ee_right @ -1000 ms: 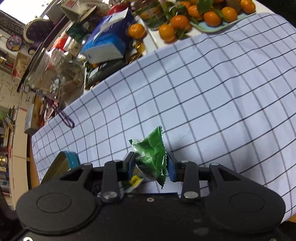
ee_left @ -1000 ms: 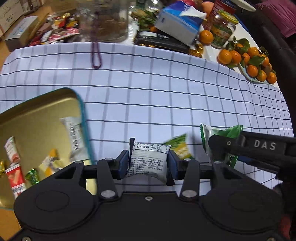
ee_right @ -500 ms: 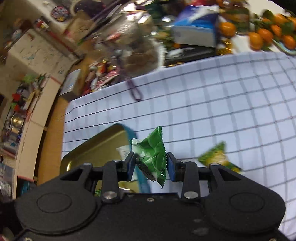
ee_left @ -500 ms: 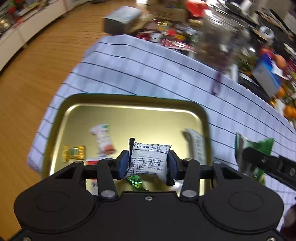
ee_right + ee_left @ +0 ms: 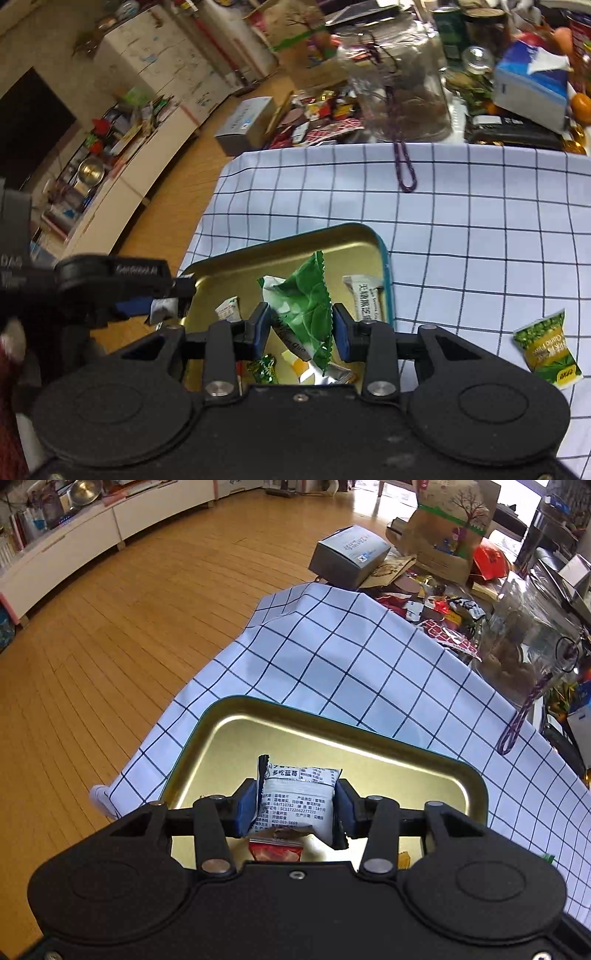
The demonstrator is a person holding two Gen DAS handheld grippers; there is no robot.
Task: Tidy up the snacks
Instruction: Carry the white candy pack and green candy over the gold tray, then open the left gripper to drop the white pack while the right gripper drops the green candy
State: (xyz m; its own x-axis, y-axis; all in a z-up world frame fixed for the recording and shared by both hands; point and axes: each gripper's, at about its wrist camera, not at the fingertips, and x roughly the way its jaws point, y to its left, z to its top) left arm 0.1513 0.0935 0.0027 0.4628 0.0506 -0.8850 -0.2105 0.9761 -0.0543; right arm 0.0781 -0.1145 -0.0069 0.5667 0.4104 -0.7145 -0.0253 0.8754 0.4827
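Observation:
My left gripper (image 5: 295, 806) is shut on a white snack packet (image 5: 297, 801) with black print and holds it over the gold tray (image 5: 258, 734). A red snack (image 5: 275, 851) lies in the tray below it. My right gripper (image 5: 298, 328) is shut on a green snack packet (image 5: 304, 302) above the same tray (image 5: 251, 266), near its right side. The left gripper (image 5: 162, 306) shows in the right wrist view at the tray's left edge. Several snacks lie in the tray, among them a white bar (image 5: 364, 299). A green-yellow packet (image 5: 546, 349) lies on the cloth, right of the tray.
The tray sits on a checked cloth (image 5: 369, 664) near the table's left corner, with wooden floor (image 5: 110, 627) beyond. A glass jar (image 5: 402, 85) with a purple cord (image 5: 404, 170), a grey box (image 5: 349, 554), a tissue box (image 5: 532, 88) and loose wrappers crowd the back of the table.
Both grippers have carried their packets left from the open cloth until they are over the tray. Both stay shut on their packets.

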